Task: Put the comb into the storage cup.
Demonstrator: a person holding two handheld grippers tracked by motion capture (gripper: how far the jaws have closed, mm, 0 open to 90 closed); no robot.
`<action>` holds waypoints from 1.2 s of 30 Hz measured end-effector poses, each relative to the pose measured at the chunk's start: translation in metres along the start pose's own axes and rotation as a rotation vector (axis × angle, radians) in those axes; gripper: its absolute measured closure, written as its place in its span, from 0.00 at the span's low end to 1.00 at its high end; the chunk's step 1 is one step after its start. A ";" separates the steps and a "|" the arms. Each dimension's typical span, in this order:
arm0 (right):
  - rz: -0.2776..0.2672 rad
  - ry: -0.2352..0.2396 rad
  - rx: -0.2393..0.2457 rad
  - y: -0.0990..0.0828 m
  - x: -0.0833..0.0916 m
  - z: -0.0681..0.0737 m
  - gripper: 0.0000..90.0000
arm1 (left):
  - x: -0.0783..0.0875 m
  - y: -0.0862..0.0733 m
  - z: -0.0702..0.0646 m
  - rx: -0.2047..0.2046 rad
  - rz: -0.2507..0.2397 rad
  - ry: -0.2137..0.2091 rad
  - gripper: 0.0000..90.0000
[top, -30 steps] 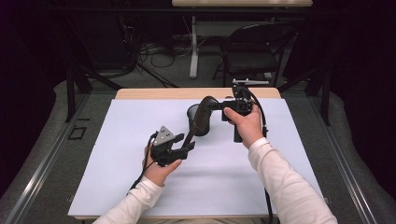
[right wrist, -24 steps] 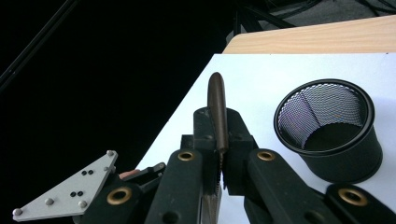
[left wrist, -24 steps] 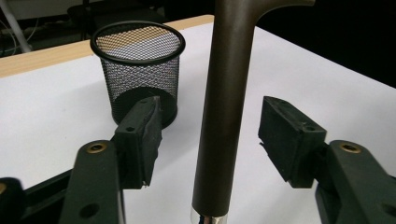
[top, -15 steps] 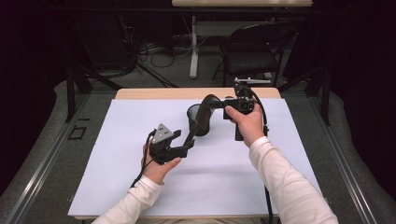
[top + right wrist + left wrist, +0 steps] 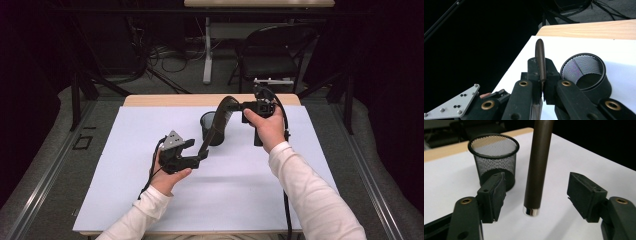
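A dark brown rod (image 5: 216,127) with a silver end (image 5: 531,211) slants from upper right down to lower left over the white table sheet (image 5: 125,200). My right gripper (image 5: 236,105) is shut on its upper end (image 5: 540,58). The lower end hangs between the pads of my left gripper (image 5: 537,180), which is open; its jaws have just been opening and do not touch the rod. In the high view the left gripper (image 5: 199,154) sits left of centre. A black mesh cup (image 5: 494,157) stands upright just behind the rod.
The mesh cup (image 5: 208,125) looks empty inside (image 5: 584,72). The table's wooden far edge (image 5: 165,100) lies beyond the sheet. A black chair (image 5: 272,55) and cables stand on the floor behind. The left gripper's grey plate (image 5: 451,105) shows low in the right gripper view.
The left gripper's jaws stand a little wider around the rod's lower end. Both hands and the rod have kept their places.
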State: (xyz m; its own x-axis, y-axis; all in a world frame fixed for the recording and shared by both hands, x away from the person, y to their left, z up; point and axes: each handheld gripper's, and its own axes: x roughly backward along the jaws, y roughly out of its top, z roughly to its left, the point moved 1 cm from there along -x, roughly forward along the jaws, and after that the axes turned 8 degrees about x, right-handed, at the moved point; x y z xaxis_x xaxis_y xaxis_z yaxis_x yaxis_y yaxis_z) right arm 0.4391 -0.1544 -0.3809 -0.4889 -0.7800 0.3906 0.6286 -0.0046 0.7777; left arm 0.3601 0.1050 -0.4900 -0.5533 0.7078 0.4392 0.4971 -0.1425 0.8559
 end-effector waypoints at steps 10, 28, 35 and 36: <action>0.006 -0.017 0.009 0.003 0.002 0.001 0.97 | 0.004 0.003 0.001 -0.033 0.032 0.032 0.27; 0.019 -0.046 0.036 0.011 0.006 0.006 0.97 | 0.013 0.009 0.009 0.007 0.028 0.004 0.20; 0.018 -0.062 0.042 0.014 0.008 0.006 0.97 | 0.015 0.010 0.010 0.003 0.026 -0.018 0.17; 0.019 -0.064 0.042 0.014 0.008 0.006 0.97 | 0.015 0.011 0.010 0.002 0.025 -0.012 0.17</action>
State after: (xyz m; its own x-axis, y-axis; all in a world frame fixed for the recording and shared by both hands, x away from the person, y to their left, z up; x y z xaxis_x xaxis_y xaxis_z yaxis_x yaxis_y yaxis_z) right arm 0.4402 -0.1567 -0.3636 -0.5157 -0.7383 0.4347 0.6126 0.0370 0.7895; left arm 0.3642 0.1210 -0.4772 -0.5325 0.7125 0.4569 0.5121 -0.1586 0.8442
